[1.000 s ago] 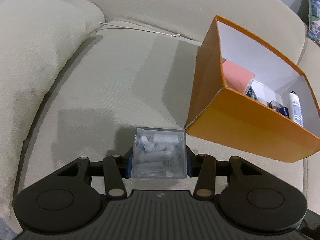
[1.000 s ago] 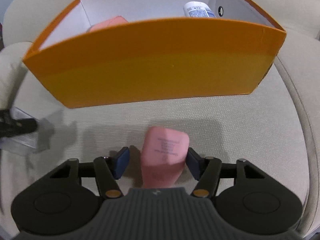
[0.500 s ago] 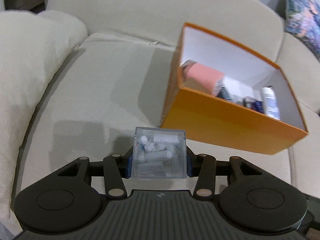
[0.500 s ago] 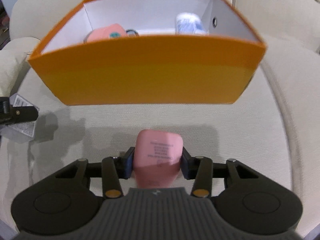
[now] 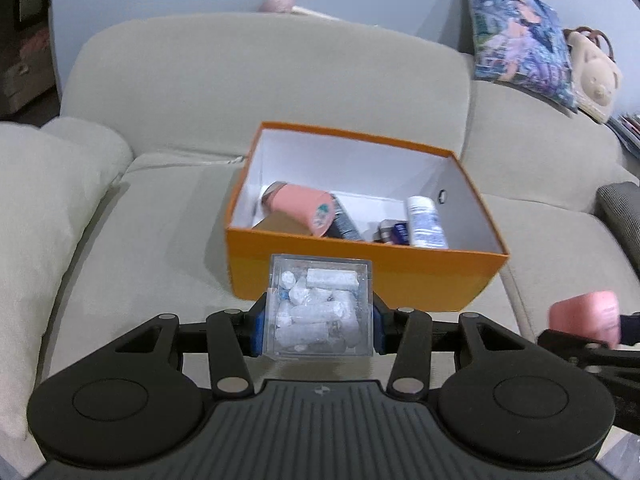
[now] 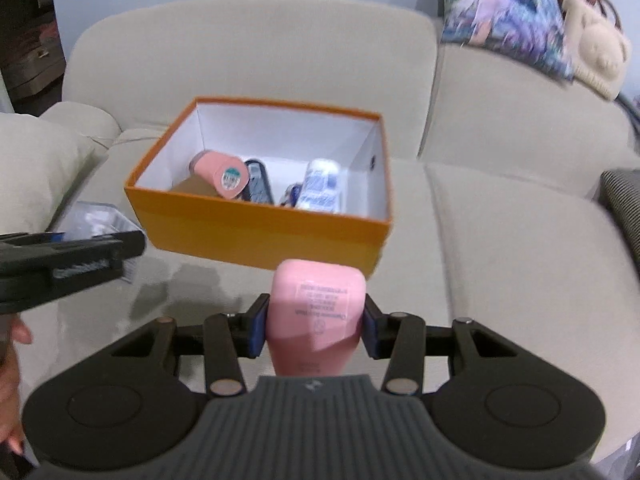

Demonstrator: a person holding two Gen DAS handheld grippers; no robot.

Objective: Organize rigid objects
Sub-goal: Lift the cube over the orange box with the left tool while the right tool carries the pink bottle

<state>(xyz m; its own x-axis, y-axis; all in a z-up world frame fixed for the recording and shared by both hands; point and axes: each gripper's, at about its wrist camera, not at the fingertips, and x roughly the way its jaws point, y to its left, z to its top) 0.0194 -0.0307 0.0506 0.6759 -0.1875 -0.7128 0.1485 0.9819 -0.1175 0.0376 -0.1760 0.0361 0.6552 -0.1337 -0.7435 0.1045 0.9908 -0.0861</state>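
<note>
An open orange box with white inside walls sits on the beige sofa seat; it also shows in the right wrist view. It holds a pink tube, a white bottle and small dark items. My left gripper is shut on a clear plastic box of white pieces, held above the seat just in front of the orange box. My right gripper is shut on a pink bottle, held in front of the box's right corner; the bottle also shows in the left wrist view.
A beige cushion lies at the left. A patterned pillow and a cream bag rest on the sofa back at the right. A dark textured object sits at the far right edge.
Both grippers have risen and pulled back from the orange box, carrying their objects. One second ago the right gripper stood open around the pink bottle; now it is shut on it.
</note>
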